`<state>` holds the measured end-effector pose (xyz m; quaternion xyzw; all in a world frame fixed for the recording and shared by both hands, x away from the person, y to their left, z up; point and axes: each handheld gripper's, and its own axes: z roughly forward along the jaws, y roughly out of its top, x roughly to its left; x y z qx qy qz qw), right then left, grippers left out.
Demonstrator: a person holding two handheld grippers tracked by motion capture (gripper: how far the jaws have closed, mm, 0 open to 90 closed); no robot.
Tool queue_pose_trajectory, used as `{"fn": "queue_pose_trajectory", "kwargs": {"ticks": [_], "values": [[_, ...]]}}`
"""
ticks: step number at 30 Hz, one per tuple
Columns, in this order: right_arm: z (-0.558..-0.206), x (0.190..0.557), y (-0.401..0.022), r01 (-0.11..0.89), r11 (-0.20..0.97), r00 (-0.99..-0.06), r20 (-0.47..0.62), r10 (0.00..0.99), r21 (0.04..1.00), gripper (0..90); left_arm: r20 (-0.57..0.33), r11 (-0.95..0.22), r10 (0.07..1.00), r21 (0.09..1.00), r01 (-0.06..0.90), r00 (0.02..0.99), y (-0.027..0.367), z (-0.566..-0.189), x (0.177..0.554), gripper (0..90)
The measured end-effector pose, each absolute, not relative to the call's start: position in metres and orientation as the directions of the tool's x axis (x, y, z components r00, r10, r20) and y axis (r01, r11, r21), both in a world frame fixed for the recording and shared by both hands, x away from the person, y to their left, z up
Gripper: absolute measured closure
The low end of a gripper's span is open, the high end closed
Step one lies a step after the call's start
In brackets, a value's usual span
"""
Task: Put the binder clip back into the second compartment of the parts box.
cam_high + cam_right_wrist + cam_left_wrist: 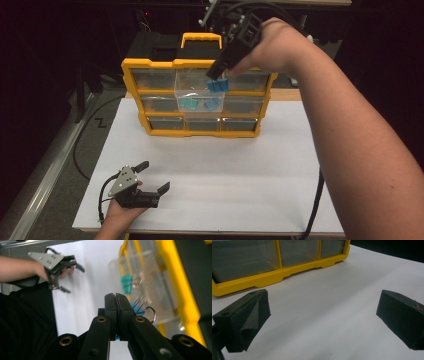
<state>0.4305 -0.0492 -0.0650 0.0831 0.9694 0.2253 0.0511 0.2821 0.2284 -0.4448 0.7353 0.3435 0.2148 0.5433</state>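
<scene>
Right gripper (116,298) pinching blue clip (218,86)

Dark room, white tabletop (240,170)

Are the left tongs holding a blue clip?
No: the left tongs rest open on the white sheet with nothing between them; the blue clip hangs from the right tongs.

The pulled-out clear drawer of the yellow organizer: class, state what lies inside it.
Two binder clips lie in the clear drawer: a teal one and a blue one. The right gripper holds a third blue clip above, covering part of the drawer.
</scene>
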Motion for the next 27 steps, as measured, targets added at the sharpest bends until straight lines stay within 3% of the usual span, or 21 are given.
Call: {"fn": "queue_pose_trajectory", "kwargs": {"ticks": [14,15,17,20,27], "values": [[-0.082,0.468,-0.010,0.135,0.884,-0.978,-0.085,0.193,0.448,89.4,-0.056,-0.173,0.737,0.948,0.268,0.673,0.230,-0.445,0.282,0.3],[-0.084,0.468,-0.010,0.138,0.883,-0.978,-0.078,0.193,0.448,83.1,-0.055,-0.174,0.737,0.948,0.267,0.674,0.230,-0.445,0.282,0.3],[-0.088,0.468,-0.010,0.165,0.882,-0.975,-0.065,0.215,0.441,61.1,-0.053,-0.177,0.737,0.947,0.269,0.674,0.230,-0.445,0.282,0.3],[-0.085,0.459,-0.020,0.176,0.888,-0.967,-0.096,0.237,0.425,44.7,-0.055,-0.178,0.738,0.946,0.272,0.673,0.229,-0.445,0.282,0.3],[-0.090,0.431,-0.062,0.220,0.886,-0.953,-0.106,0.285,0.408,32.2,-0.048,-0.187,0.738,0.944,0.273,0.673,0.227,-0.445,0.282,0.3]]}}
